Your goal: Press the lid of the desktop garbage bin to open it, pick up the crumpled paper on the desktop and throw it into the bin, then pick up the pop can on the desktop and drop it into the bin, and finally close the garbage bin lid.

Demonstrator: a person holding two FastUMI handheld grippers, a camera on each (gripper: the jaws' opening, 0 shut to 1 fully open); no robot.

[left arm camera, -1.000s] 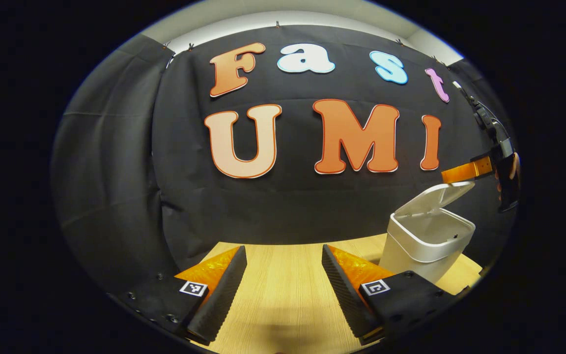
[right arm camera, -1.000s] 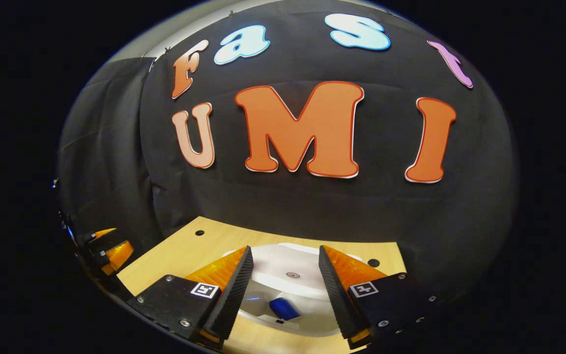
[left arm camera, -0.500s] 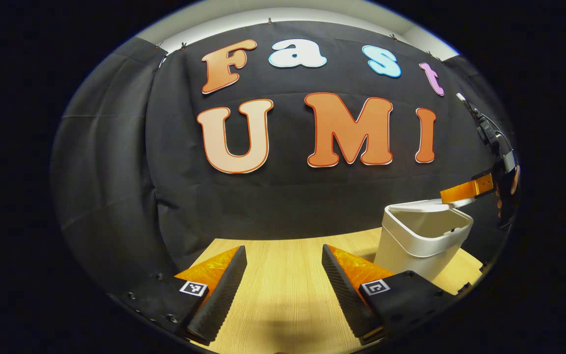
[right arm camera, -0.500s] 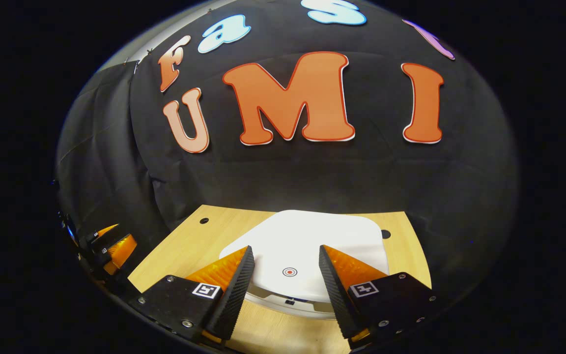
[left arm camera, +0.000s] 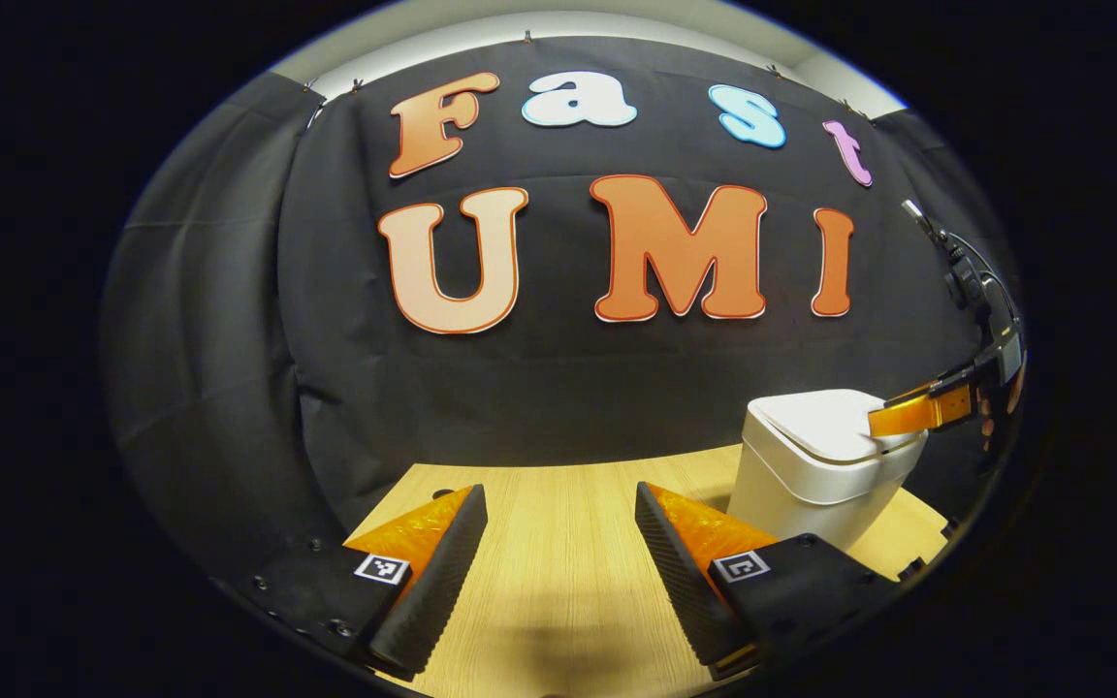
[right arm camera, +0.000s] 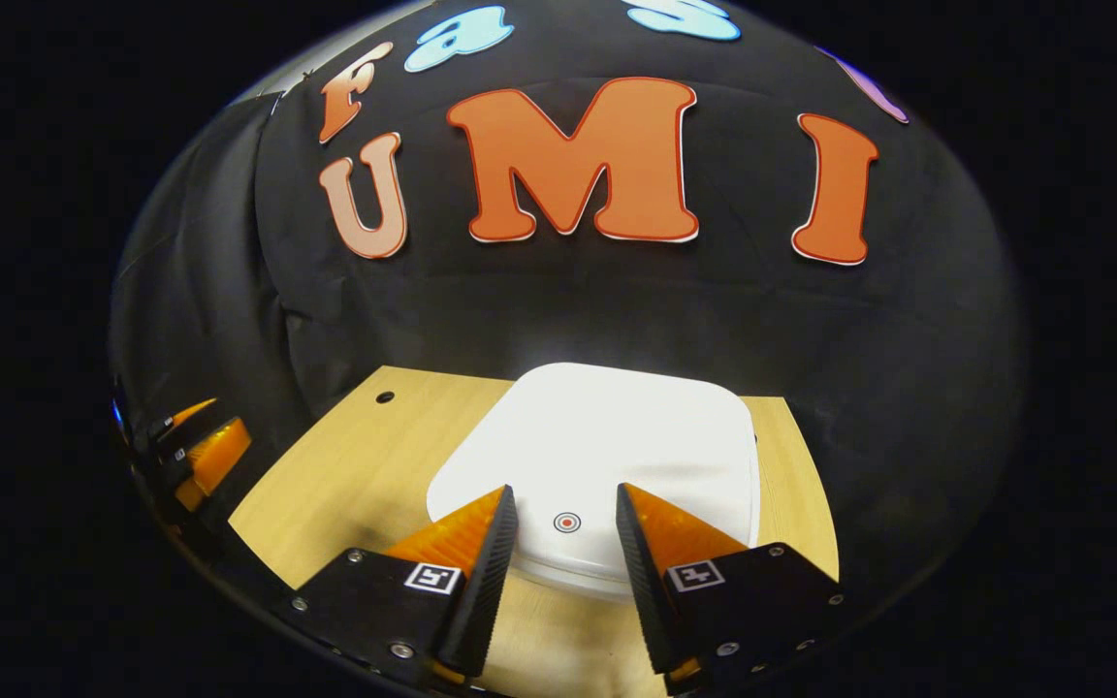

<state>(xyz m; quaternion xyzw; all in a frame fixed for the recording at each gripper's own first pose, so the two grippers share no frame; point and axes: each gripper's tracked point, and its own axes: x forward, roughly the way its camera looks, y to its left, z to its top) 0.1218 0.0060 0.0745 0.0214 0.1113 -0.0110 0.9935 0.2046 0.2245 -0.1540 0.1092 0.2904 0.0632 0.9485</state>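
Note:
The white desktop bin (left arm camera: pixel 815 475) stands at the right of the left gripper view with its lid (left arm camera: pixel 825 422) down flat. In the right gripper view the lid (right arm camera: pixel 617 436) lies just under me, with a small red ring mark (right arm camera: pixel 566 523) near its front edge. My right gripper (right arm camera: pixel 564 491) is open, its tips low over the lid on either side of that mark, nothing between them. From the left gripper view, one finger of the right gripper (left arm camera: pixel 917 411) rests on the lid's right edge. My left gripper (left arm camera: pixel 558 491) is open and holds nothing, over bare table left of the bin.
The bin stands on a light wooden table (left arm camera: pixel 558 582) that ends at the black cloth wall close behind. Small round holes (right arm camera: pixel 385 396) mark the tabletop near its back edge. The left gripper (right arm camera: pixel 200 456) appears at the far left of the right gripper view.
The bin's lid has swung down from open to flat under my right gripper, covering a blue can seen inside. The right gripper's fingers have drawn slightly closer together. The left gripper barely moved.

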